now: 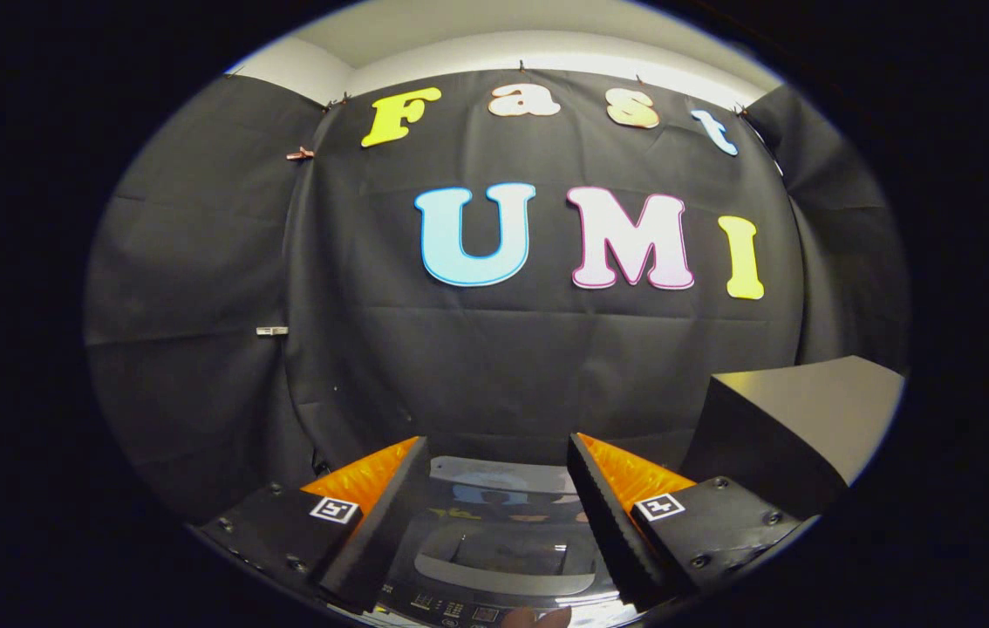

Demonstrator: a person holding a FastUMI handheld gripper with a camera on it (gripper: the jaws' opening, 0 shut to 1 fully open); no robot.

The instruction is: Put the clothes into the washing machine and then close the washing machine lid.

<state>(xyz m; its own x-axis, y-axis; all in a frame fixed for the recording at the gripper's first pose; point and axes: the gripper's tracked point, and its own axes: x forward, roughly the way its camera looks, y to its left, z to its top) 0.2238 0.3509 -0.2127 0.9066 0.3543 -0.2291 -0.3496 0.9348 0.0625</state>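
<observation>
Gripper point(494, 497) fingers spread wide, holding nothing. Between fingers, just below: small top-loading washing machine point(503, 558), glossy dark transparent lid shut, button panel at near edge, labels too small to read. Ahead right: matte black box point(795, 419).

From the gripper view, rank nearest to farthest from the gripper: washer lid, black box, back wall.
Gripper is open.
1. Washer lid, below, between the fingers.
2. Black box, beyond the right finger.
3. Back wall, straight ahead, farthest.
</observation>
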